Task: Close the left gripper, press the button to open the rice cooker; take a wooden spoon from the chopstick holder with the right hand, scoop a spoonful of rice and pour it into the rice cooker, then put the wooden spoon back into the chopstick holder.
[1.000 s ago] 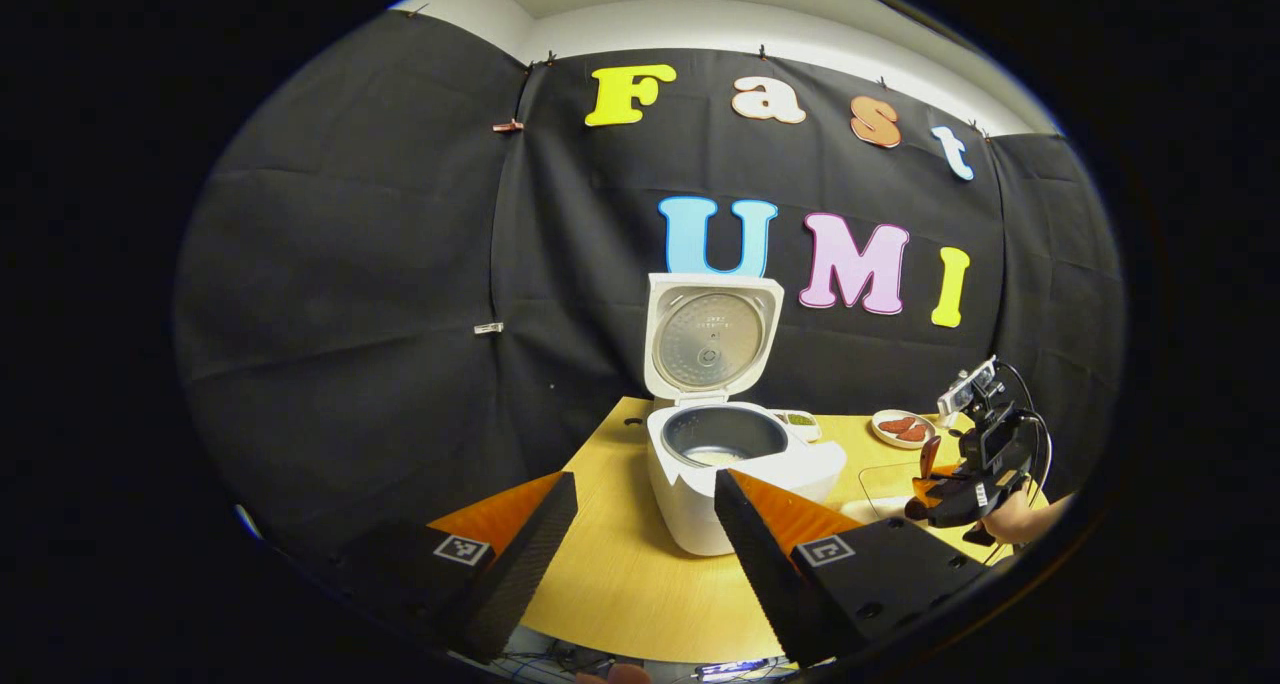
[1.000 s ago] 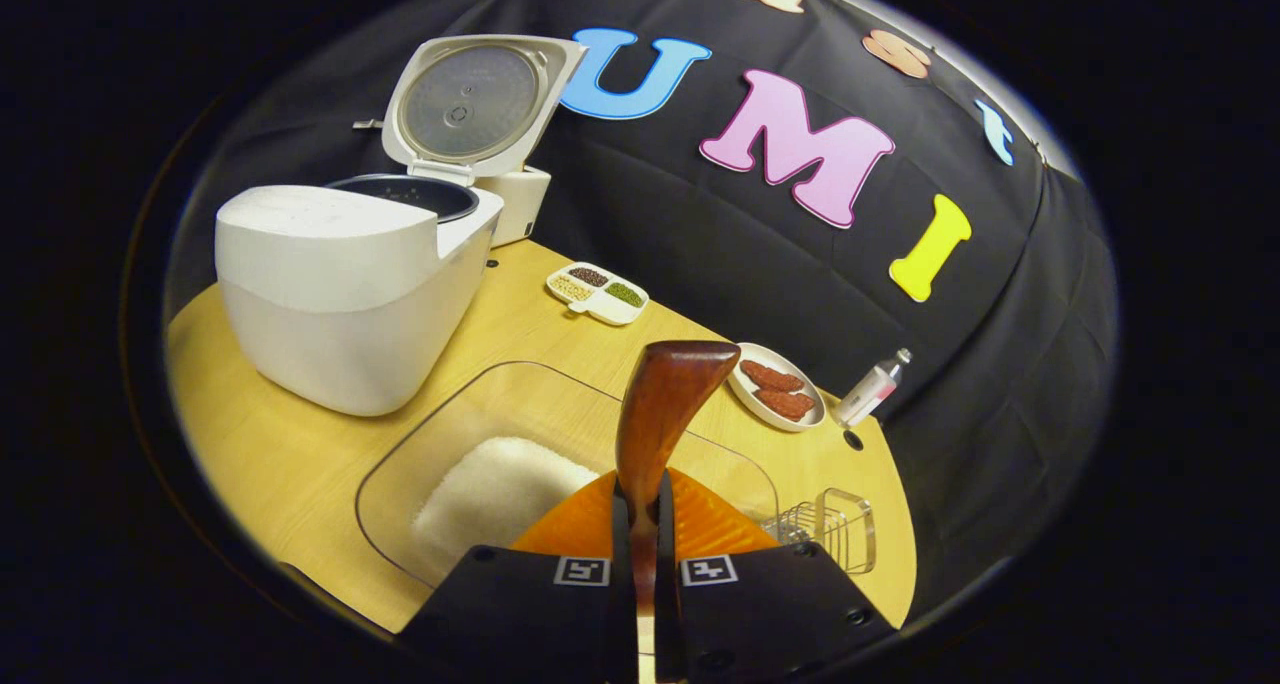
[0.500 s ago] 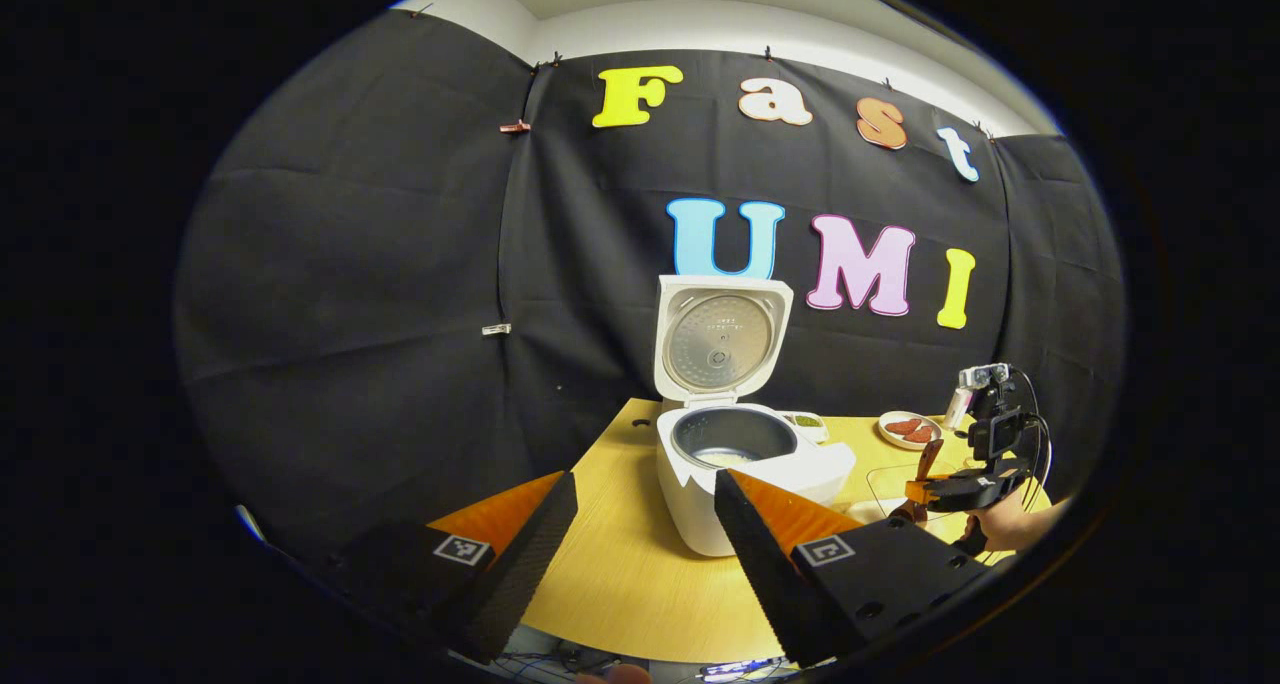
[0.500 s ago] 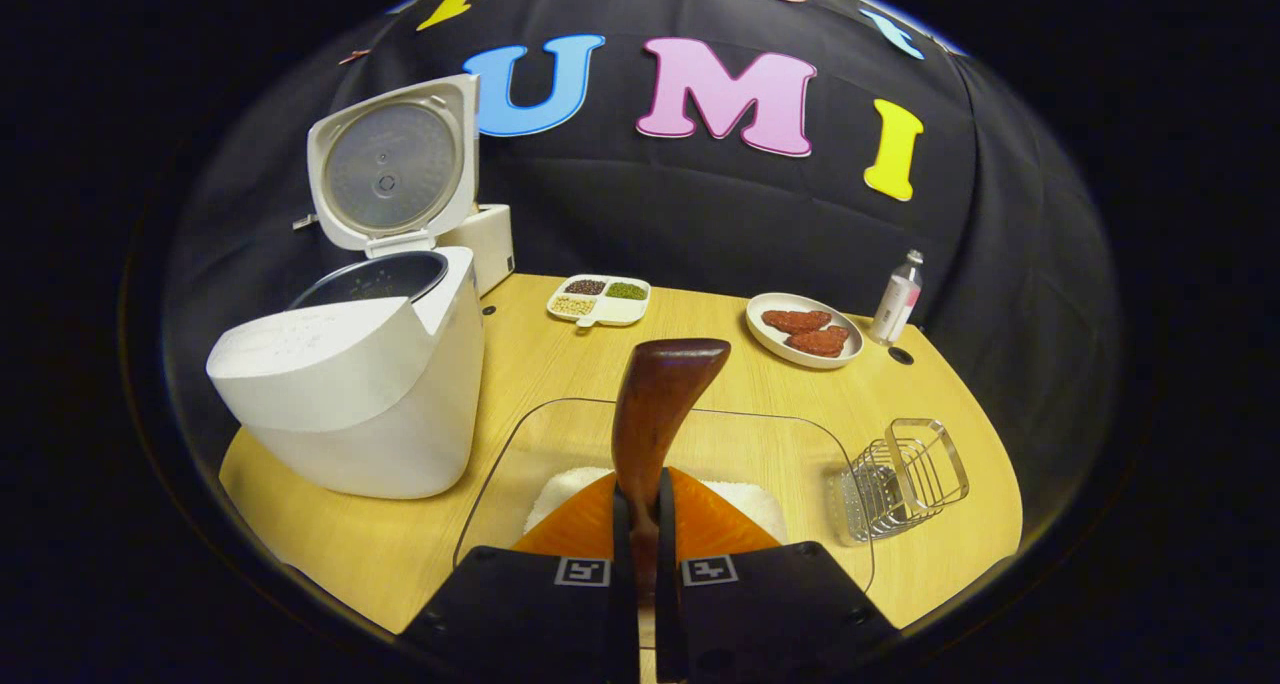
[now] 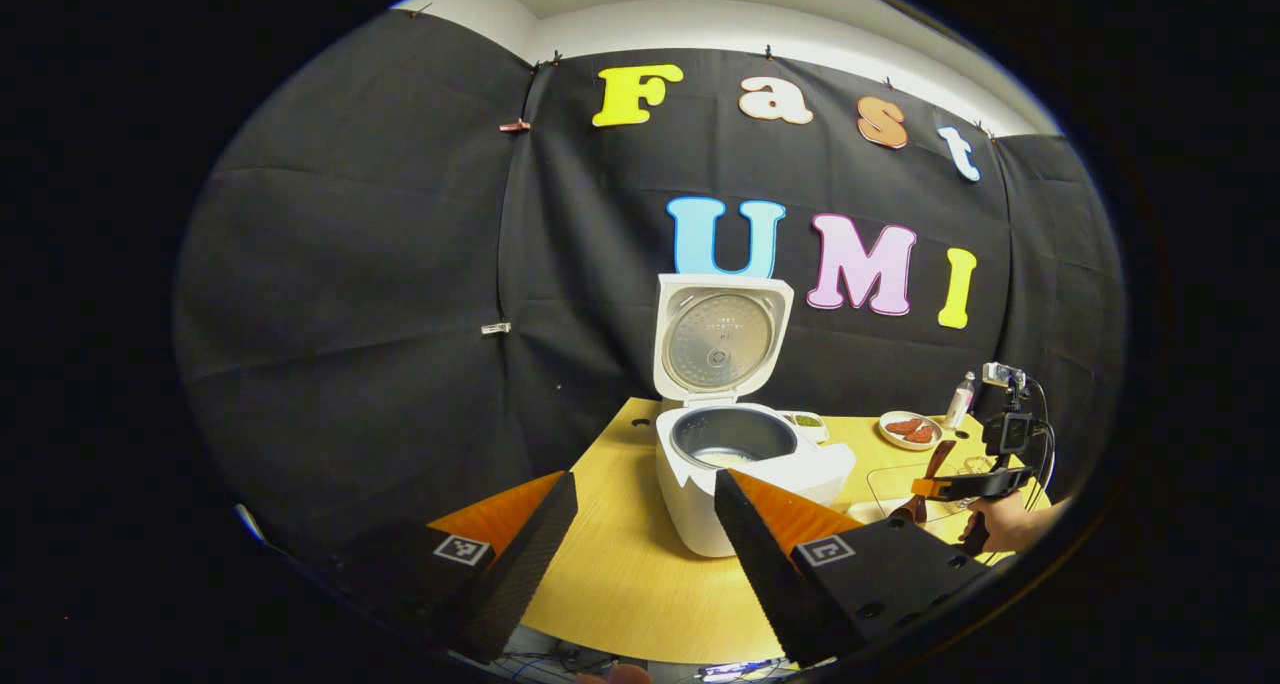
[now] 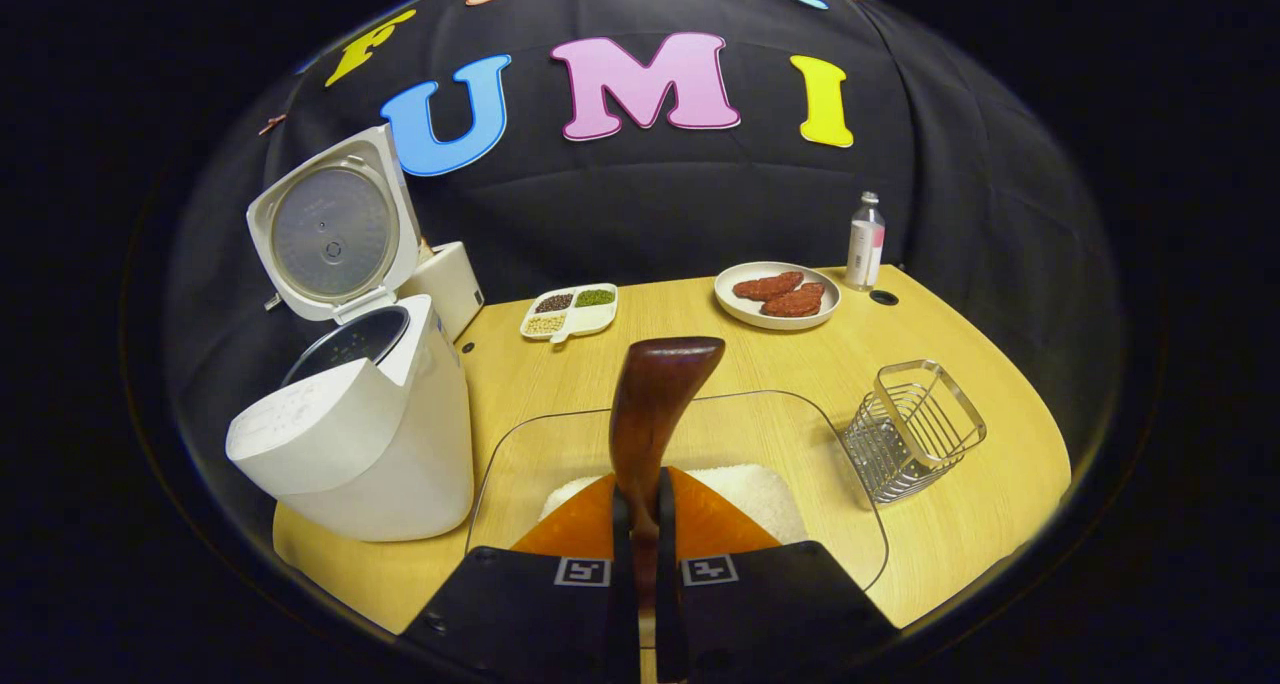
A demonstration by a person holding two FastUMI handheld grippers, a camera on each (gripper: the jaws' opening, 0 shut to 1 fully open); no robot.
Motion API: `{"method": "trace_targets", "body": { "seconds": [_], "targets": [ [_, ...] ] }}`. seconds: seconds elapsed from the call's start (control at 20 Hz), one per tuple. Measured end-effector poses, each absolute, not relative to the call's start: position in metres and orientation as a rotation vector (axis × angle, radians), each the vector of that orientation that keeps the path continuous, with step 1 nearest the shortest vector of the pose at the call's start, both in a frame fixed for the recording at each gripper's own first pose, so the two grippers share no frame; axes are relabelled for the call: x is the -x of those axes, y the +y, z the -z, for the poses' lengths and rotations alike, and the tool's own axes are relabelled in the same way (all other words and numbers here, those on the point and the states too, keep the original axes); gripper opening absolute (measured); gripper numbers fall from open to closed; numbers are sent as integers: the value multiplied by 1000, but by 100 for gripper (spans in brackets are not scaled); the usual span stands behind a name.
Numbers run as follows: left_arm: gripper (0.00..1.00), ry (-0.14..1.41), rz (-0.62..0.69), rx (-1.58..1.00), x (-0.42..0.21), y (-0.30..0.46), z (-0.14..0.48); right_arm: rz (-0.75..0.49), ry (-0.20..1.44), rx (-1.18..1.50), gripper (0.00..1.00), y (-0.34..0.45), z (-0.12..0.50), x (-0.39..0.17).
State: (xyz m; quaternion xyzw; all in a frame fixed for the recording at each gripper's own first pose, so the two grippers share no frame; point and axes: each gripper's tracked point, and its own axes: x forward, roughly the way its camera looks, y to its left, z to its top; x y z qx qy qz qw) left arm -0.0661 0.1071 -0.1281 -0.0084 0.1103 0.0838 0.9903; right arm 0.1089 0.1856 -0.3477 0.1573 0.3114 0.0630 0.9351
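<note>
The white rice cooker (image 5: 745, 469) stands on the wooden table with its lid (image 5: 718, 334) up and some rice in the pot. My left gripper (image 5: 645, 479) is open in front of it, holding nothing. My right gripper (image 6: 640, 494) is shut on the handle of the dark wooden spoon (image 6: 662, 389), whose bowl points up and forward above the clear rice container (image 6: 840, 464). White rice (image 6: 750, 489) lies in that container. The wire chopstick holder (image 6: 915, 429) stands to the right of it. In the left gripper view the right gripper (image 5: 965, 484) and the spoon (image 5: 935, 461) are right of the cooker.
At the back of the table (image 6: 680, 329) are a divided dish of beans (image 6: 570, 309), a plate of meat pieces (image 6: 778, 294) and a small bottle (image 6: 865, 239). A white box (image 6: 445, 284) sits behind the cooker (image 6: 360, 444). A hand (image 5: 1010, 522) holds the right gripper.
The right gripper with the spoon has swung rightward, away from the cooker; the wire holder has come fully into its view. The left gripper has stayed put and open.
</note>
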Motion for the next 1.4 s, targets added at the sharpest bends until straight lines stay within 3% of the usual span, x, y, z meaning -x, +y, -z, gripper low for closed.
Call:
{"method": "trace_targets", "body": {
  "seconds": [0.65,1.4],
  "targets": [
    [95,213,-165,25,71,103,125,-40,655,-803,11,150,348,-104],
    [95,183,-151,37,75,100,111,17,566,-965,11,108,310,-117]
  ]
}}
